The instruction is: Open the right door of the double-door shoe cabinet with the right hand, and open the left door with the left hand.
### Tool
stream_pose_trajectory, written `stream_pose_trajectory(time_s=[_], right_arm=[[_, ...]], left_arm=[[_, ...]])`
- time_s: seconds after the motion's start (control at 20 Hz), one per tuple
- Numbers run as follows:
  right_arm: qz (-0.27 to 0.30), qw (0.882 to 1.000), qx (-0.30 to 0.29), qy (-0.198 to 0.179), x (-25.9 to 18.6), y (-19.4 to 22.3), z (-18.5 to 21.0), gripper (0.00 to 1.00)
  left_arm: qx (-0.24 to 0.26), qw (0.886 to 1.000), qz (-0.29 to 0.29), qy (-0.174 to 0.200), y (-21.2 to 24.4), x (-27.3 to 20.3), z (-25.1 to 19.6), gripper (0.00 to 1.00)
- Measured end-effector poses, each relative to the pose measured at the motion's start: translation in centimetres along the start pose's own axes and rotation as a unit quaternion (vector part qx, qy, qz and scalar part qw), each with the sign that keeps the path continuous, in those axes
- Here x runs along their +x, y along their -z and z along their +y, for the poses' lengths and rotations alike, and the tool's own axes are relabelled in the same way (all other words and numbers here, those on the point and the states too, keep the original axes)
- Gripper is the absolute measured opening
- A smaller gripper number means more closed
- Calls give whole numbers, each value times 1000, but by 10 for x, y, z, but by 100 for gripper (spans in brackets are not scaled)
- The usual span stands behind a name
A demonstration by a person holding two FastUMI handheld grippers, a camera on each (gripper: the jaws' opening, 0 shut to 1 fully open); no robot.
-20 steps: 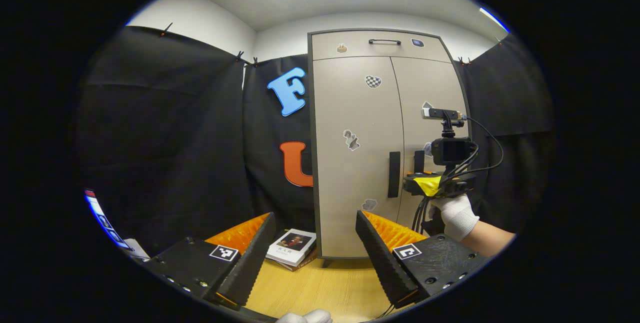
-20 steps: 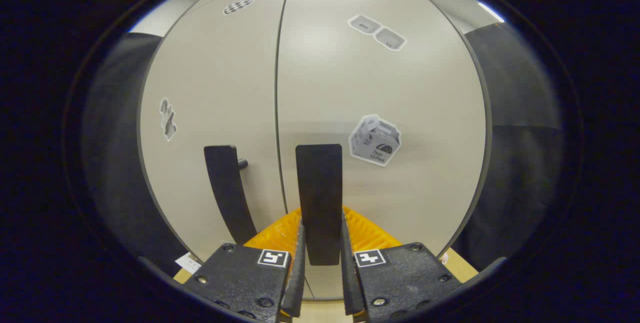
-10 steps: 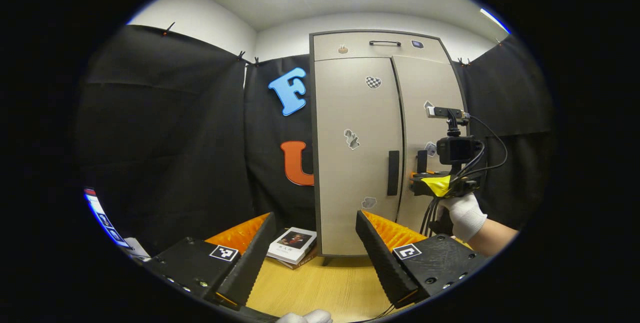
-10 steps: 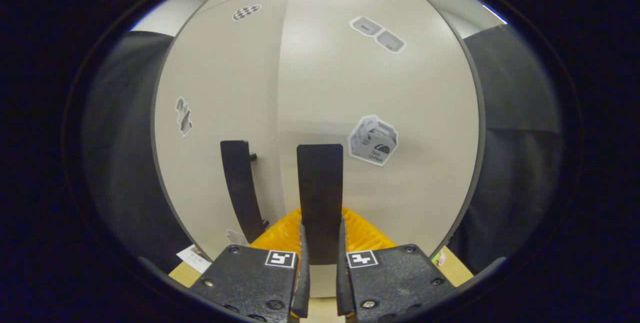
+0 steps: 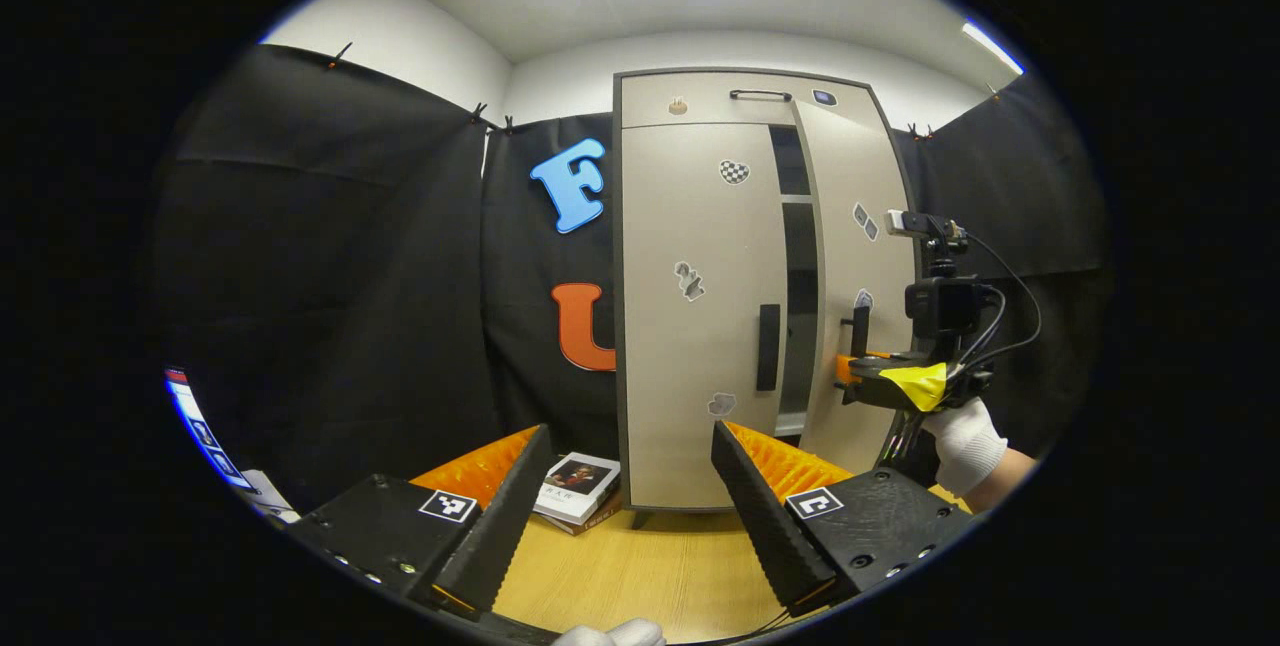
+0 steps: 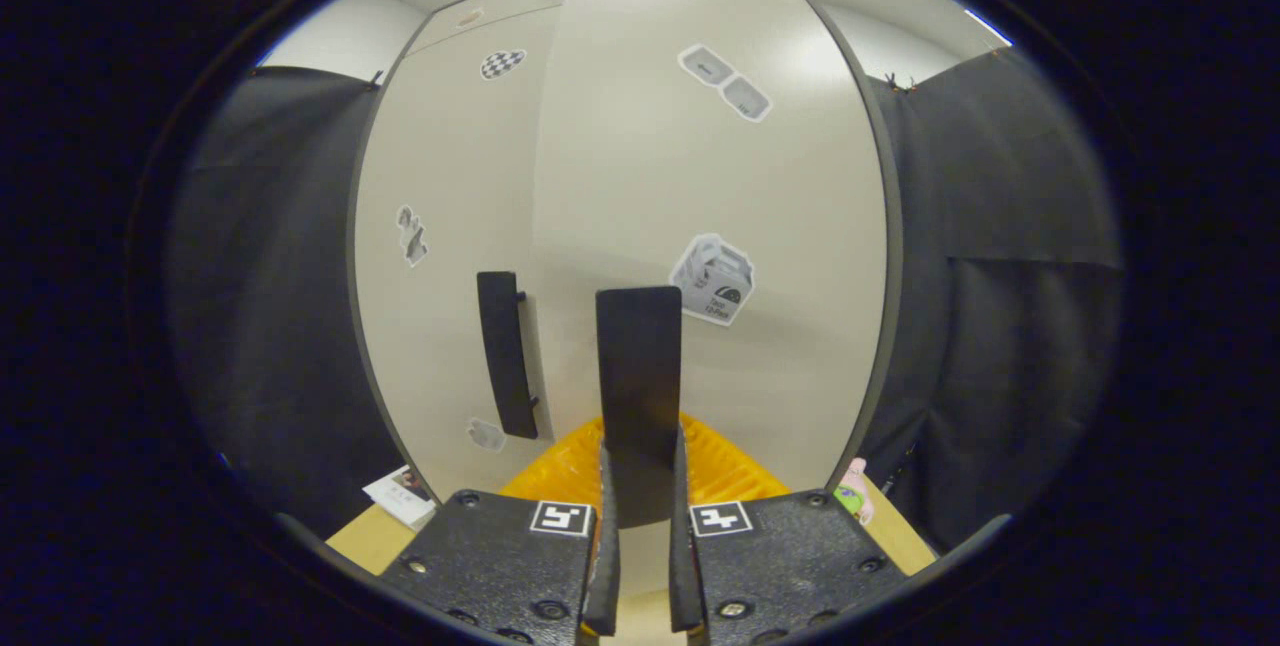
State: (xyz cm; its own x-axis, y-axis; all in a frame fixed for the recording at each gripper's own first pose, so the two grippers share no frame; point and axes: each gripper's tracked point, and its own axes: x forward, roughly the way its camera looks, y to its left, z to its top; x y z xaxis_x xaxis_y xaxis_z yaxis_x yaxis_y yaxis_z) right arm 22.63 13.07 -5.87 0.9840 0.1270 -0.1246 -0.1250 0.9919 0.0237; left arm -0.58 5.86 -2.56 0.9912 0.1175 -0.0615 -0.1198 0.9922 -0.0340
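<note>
Wood-look floor [image 5: 650, 566] ran up to the shoe cabinet [image 5: 690, 106], black cloth walls either side. Nearest you, left gripper [image 5: 620, 501] sat well back from the cabinet, fingers spread wide, nothing between them. A book [image 5: 575, 481] lay on the floor by the cabinet's left foot. Farther off, right gripper [image 6: 640, 486] had both fingers pinched on the right door handle [image 6: 638, 376], a flat vertical bar. Right door [image 5: 850, 256] stood part open, a dark gap showing beside the left door [image 5: 690, 346], which was shut. Left door handle [image 5: 768, 346] was a matching vertical bar near that door's inner edge.

Judged: doors looked like stiff light panels on side hinges, so they should swing easily. The handle seemed rigid and smooth, so it could slip. You'd best pinch the left bar mid-height and pull along the arc.
</note>
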Motion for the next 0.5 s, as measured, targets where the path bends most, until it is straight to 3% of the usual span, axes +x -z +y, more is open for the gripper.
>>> stream_pose_trajectory(time_s=[0.5], right_arm=[[-7,1000,9,21,-33,2,-23,20]], left_arm=[[0,1000,-1,16,0,-3,-3,96]])
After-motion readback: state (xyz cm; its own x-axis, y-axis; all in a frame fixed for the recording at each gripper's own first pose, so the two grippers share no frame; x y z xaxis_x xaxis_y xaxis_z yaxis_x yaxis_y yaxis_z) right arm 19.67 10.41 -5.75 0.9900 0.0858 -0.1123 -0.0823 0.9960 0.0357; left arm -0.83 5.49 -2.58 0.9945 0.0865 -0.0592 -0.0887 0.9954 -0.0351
